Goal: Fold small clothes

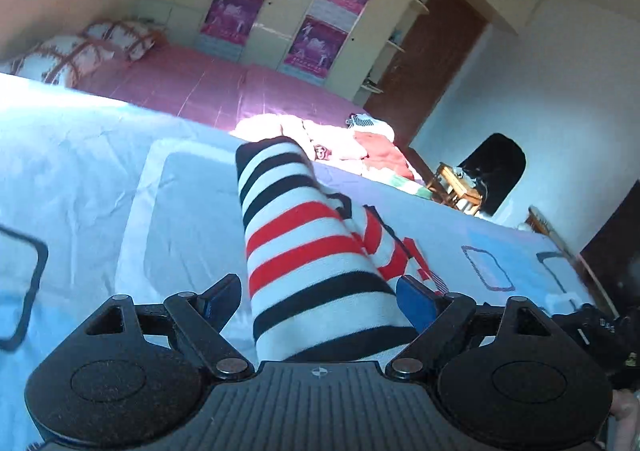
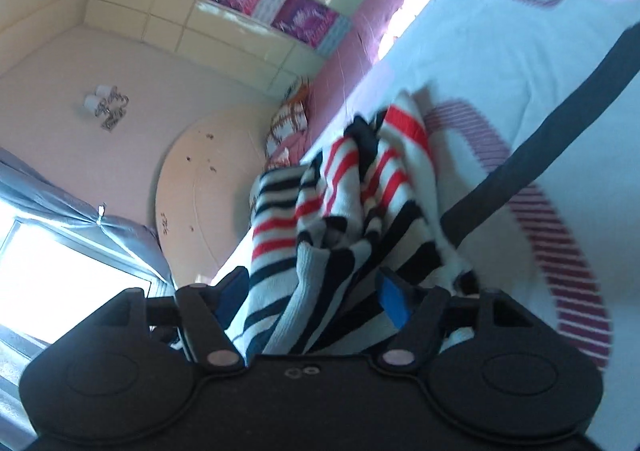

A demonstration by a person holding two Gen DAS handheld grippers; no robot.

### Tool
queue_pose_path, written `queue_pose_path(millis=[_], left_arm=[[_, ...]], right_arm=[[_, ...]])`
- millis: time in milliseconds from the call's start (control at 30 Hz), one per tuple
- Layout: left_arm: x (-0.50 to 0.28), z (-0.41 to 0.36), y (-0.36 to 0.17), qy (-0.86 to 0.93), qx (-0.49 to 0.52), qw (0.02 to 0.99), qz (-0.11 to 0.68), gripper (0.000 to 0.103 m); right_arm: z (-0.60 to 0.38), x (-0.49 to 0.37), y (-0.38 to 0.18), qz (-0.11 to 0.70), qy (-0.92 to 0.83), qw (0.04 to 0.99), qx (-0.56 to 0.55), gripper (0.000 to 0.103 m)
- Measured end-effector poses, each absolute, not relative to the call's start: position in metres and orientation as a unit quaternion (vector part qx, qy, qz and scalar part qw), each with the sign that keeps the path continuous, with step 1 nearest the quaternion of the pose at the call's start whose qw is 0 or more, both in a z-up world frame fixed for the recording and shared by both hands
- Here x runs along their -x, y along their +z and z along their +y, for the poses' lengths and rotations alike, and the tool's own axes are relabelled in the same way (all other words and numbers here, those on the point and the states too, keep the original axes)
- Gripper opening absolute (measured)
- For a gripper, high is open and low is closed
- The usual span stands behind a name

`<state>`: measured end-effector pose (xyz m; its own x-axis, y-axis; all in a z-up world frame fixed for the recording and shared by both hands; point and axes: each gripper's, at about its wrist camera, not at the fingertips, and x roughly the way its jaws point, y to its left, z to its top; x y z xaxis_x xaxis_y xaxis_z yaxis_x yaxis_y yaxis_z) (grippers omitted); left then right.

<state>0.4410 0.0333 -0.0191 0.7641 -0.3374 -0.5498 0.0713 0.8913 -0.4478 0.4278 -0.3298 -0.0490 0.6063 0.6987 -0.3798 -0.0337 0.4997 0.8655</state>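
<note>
A small white garment with black and red stripes (image 1: 312,251) lies bunched lengthwise on the pale blue bed cover (image 1: 80,171). My left gripper (image 1: 320,297) is open, low over the cover, and the garment's near end lies between its spread fingers without being pinched. In the right wrist view the same striped garment (image 2: 360,179) is crumpled in folds on the cover (image 2: 500,71). My right gripper (image 2: 312,297) is open too, its fingers standing either side of the cloth's near edge. The part of the cloth under each gripper body is hidden.
A pile of other clothes (image 1: 360,143) lies further along the bed. Beyond are a pink sheet (image 1: 200,87), patterned pillows (image 1: 80,51), a wardrobe with posters (image 1: 280,11), a brown door (image 1: 432,63) and a wooden chair (image 1: 460,187) past the bed's edge. A bright window (image 2: 60,271) is at the side.
</note>
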Motion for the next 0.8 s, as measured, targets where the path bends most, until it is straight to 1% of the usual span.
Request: queue_pose_path(millis=[133,200,267,300,333,367,400,433,533,667,733,800], left_arm=[[-0.444,0.043,-0.038,-0.103,0.248,0.900,0.343,0.084],[-0.453,0.044,-0.047,-0.098,0.269,0.889,0.357,0.084],[-0.464,0.041,-0.056,-0.090,0.269,0.886,0.367,0.084],[-0.472,0.034,-0.064,-0.087,0.265,0.884,0.375,0.084],[-0.479,0.030,-0.069,-0.087,0.266,0.881,0.380,0.084],[-0.482,0.029,-0.072,-0.087,0.268,0.880,0.383,0.084],[-0.484,0.028,-0.075,-0.083,0.265,0.880,0.386,0.084],[-0.486,0.028,-0.077,-0.080,0.264,0.879,0.388,0.084],[-0.489,0.027,-0.078,-0.075,0.262,0.882,0.384,0.084],[-0.497,0.020,-0.075,-0.077,0.241,0.890,0.380,0.084],[-0.501,0.009,-0.075,-0.086,0.223,0.891,0.385,0.084],[-0.505,-0.003,-0.075,-0.085,0.199,0.893,0.395,0.084]], right_arm=[[-0.324,-0.456,-0.066,0.416,0.230,0.749,-0.462,0.070],[-0.324,-0.467,-0.068,0.416,0.230,0.744,-0.468,0.070],[-0.318,-0.474,-0.064,0.411,0.242,0.750,-0.458,0.070],[-0.314,-0.479,-0.061,0.416,0.241,0.755,-0.446,0.066],[-0.309,-0.483,-0.058,0.424,0.239,0.764,-0.424,0.062],[-0.301,-0.484,-0.054,0.433,0.235,0.777,-0.391,0.039],[-0.292,-0.484,-0.049,0.441,0.227,0.795,-0.347,0.024],[-0.285,-0.482,-0.044,0.443,0.221,0.811,-0.311,0.023],[-0.270,-0.456,-0.012,0.378,0.236,0.867,-0.225,0.021],[-0.266,-0.424,0.023,0.301,0.238,0.908,-0.167,0.021],[-0.273,-0.411,0.026,0.285,0.221,0.919,-0.159,0.021],[-0.282,-0.409,0.011,0.308,0.188,0.918,-0.165,0.021]])
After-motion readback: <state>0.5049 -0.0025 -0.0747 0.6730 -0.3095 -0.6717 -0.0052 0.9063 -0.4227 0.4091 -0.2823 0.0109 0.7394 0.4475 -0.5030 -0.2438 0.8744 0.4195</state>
